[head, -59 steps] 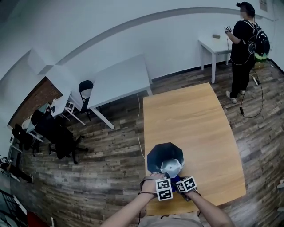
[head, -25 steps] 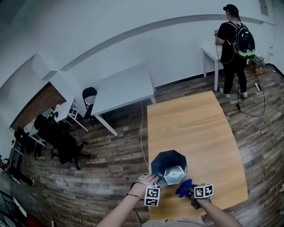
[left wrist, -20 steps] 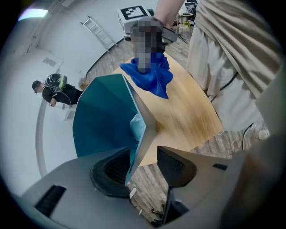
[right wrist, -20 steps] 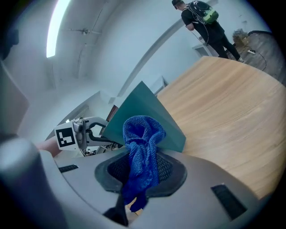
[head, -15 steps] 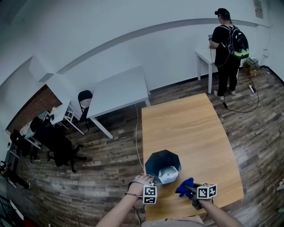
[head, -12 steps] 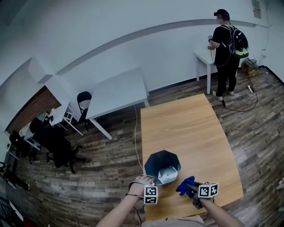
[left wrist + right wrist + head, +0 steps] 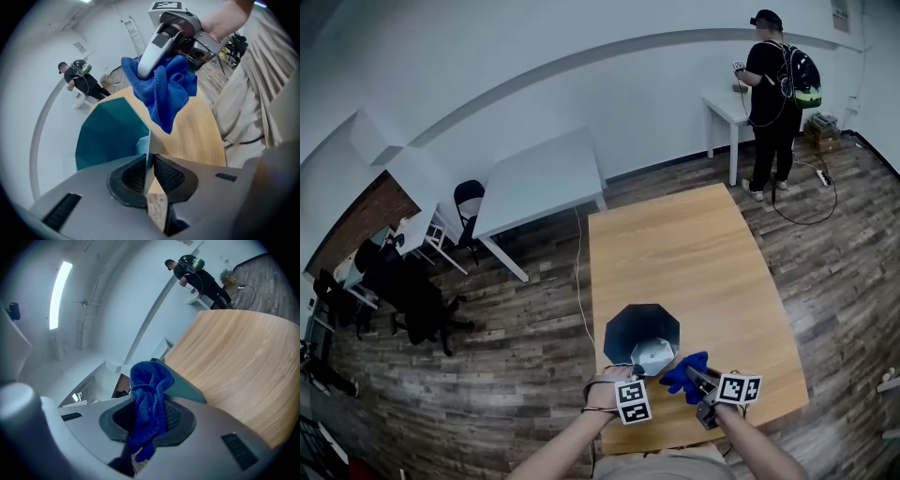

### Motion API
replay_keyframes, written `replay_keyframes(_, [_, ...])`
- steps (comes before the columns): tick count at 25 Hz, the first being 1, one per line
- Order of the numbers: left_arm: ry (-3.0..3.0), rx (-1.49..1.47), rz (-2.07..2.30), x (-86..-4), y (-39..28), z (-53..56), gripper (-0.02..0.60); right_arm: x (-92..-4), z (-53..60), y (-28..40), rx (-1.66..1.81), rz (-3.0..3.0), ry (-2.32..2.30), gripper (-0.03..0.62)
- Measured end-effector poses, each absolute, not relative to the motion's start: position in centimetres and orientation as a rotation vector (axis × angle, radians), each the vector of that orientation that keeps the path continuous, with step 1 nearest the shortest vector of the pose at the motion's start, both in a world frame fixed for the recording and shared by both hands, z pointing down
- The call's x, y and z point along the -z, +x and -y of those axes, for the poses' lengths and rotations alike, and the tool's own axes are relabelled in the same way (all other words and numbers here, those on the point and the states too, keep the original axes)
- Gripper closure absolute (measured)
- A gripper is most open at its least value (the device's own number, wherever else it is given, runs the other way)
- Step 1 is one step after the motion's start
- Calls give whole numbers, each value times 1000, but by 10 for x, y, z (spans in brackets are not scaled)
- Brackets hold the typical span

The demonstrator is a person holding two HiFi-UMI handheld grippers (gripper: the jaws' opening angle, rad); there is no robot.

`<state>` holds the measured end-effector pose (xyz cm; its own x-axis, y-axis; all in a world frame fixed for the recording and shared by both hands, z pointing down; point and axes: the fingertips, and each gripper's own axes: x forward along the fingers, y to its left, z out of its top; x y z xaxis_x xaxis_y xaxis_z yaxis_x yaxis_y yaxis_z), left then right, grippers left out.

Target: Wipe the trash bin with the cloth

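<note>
Left gripper (image 7: 150, 174): jaws have just been closing, now pinching the trash bin (image 7: 108, 136) rim
Right gripper (image 7: 149, 419): clamps cloth (image 7: 148, 383)
Wiping: apparently not started

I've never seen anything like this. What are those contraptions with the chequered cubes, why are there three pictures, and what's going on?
There is no robot here: a person holds a hand-held gripper in each hand; the patterned cubes are part of them. The wide picture comes from a camera on the person's head, looking down at a wooden table. The other two come from cameras riding on the grippers, looking along their fingers. On the table stands a dark teal trash bin. The left gripper has just been closing its fingers on the bin's thin wall and now pinches it. The right gripper grips a blue cloth beside the bin. Far off by the wall stands another person.
</note>
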<state>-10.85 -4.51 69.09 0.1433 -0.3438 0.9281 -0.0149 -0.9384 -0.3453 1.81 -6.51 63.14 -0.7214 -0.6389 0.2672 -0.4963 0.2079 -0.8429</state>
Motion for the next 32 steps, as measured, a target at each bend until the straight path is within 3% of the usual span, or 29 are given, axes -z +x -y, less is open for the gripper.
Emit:
replay_keyframes(16, [-2225,1813,-315,-688,-91,43,538,-666,95,-10,1681,-2100,-1162,516])
replay_keyframes(32, [-2260,1812,-232,-693,-89,45,537,-810,113,-15,1959,-2018,-1335,516])
